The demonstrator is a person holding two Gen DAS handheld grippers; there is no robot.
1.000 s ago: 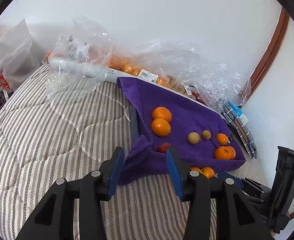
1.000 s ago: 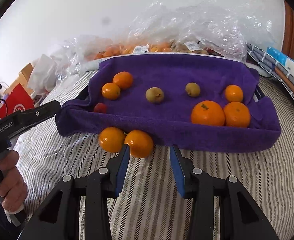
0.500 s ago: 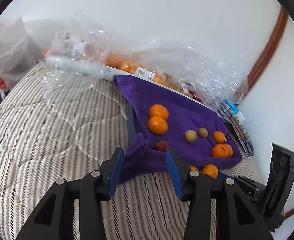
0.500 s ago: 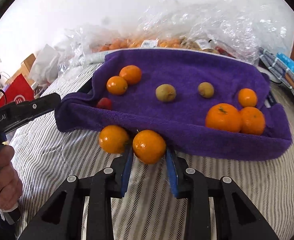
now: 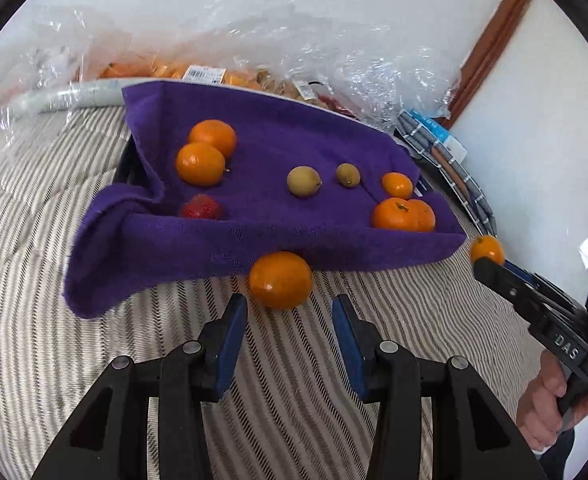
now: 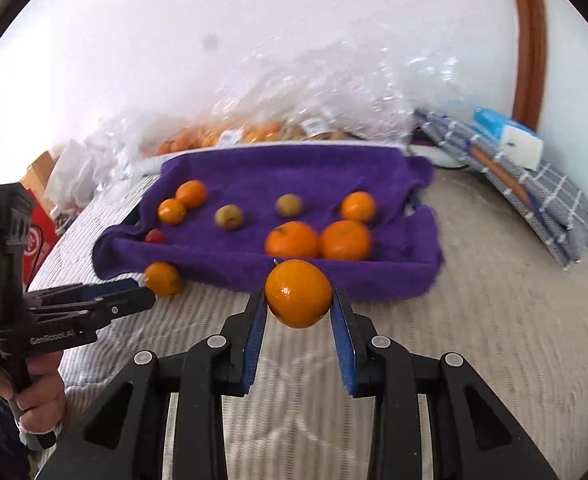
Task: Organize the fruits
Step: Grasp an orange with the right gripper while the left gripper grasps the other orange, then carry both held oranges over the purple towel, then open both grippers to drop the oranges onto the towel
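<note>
A purple towel (image 5: 277, 152) (image 6: 294, 172) lines a tray on the striped bed and holds several mandarins, two small greenish fruits and a red strawberry (image 5: 201, 208). My right gripper (image 6: 298, 306) is shut on a mandarin (image 6: 298, 293) and holds it lifted in front of the towel's near edge; it also shows at the right of the left wrist view (image 5: 487, 250). My left gripper (image 5: 289, 312) is open, just short of a second mandarin (image 5: 280, 279) that lies on the bed against the towel's front edge (image 6: 161, 278).
Crinkled clear plastic bags (image 5: 334, 60) with packed fruit lie behind the towel along the white wall. Folded checked cloths and a blue-white box (image 6: 510, 136) sit at the right. A red box (image 6: 39, 236) and white bags stand at the left bed edge.
My right gripper closed on one of the two loose mandarins and lifted it off the bed to the right. My left gripper swung in front of the remaining mandarin.
</note>
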